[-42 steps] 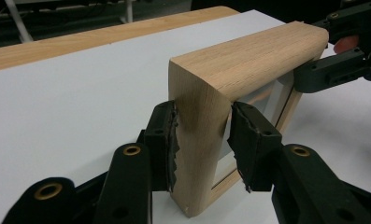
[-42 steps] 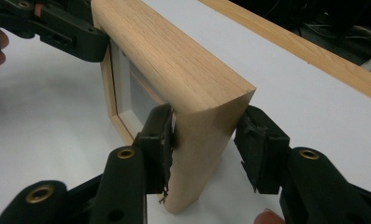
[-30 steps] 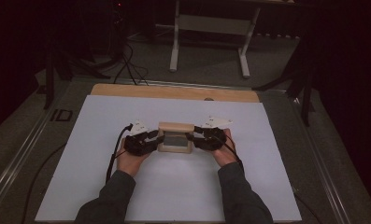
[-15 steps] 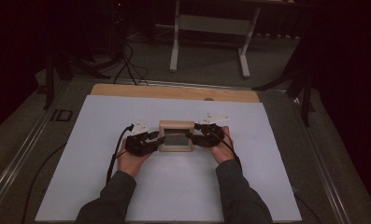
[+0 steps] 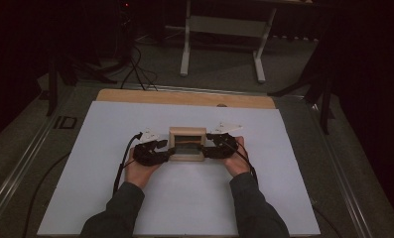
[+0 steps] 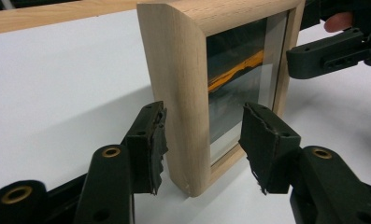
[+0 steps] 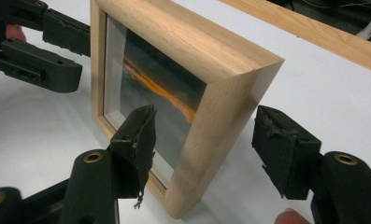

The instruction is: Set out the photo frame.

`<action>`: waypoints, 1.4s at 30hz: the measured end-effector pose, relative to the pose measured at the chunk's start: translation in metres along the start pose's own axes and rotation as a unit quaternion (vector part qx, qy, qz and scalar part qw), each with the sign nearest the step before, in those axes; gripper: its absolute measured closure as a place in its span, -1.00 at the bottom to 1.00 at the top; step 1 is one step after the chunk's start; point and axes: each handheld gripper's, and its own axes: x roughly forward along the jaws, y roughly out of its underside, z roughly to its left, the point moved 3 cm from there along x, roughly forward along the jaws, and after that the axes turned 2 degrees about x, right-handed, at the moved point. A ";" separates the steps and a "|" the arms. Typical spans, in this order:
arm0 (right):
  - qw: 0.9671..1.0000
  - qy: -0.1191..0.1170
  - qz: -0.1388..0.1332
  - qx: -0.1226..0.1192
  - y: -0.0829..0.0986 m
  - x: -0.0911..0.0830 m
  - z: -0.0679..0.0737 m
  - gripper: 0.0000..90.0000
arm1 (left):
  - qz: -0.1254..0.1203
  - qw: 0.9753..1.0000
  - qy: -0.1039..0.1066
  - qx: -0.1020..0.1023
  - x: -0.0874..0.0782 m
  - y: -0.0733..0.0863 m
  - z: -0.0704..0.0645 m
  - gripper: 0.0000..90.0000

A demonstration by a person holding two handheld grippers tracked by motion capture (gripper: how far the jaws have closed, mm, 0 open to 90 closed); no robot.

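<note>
Left hand-held gripper (image 6: 202,144) sits spread around one side rail of the light wooden picture frame with its glass front and orange-streaked picture (image 5: 187,144), pads not touching; right hand-held gripper (image 7: 209,149) straddles the other rail, equally spread. We see the frame upright mid-worktop (image 5: 194,198). We'd close both evenly on wood, keeping pads off the glass, so it won't tip.
</note>
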 end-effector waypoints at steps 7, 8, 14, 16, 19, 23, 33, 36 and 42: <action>1.000 0.019 0.000 0.015 0.001 -0.007 -0.004 -0.27 | 0.000 1.000 -0.007 -0.008 -0.007 0.000 0.004 0.03; 1.000 0.020 0.000 0.017 0.002 -0.009 -0.005 -0.28 | -0.001 1.000 -0.008 -0.009 -0.008 0.000 0.004 0.02; 0.999 0.030 0.000 0.014 0.003 -0.022 -0.004 -0.29 | 0.001 1.000 -0.016 -0.005 -0.019 -0.001 0.005 0.00; 0.999 0.032 0.003 0.015 0.005 -0.026 -0.004 -0.29 | 0.001 1.000 -0.018 -0.001 -0.024 -0.001 0.005 -0.01; 0.999 0.035 0.004 0.015 0.009 -0.034 -0.005 -0.29 | 0.001 1.000 -0.021 0.001 -0.031 0.000 0.006 -0.02; 0.999 0.040 0.010 0.011 0.016 -0.047 -0.007 -0.29 | 0.000 1.000 -0.023 0.001 -0.043 0.003 0.008 -0.02; 0.998 0.056 -0.006 0.014 0.043 -0.081 -0.011 -0.29 | -0.023 0.999 -0.037 -0.005 -0.074 0.014 0.017 -0.05; 0.998 0.060 -0.026 0.019 0.051 -0.095 -0.011 -0.29 | -0.027 0.999 -0.043 -0.001 -0.084 0.019 0.019 -0.05; 0.995 0.072 -0.059 0.026 0.070 -0.118 -0.009 -0.29 | -0.038 0.998 -0.047 0.009 -0.104 0.032 0.021 -0.06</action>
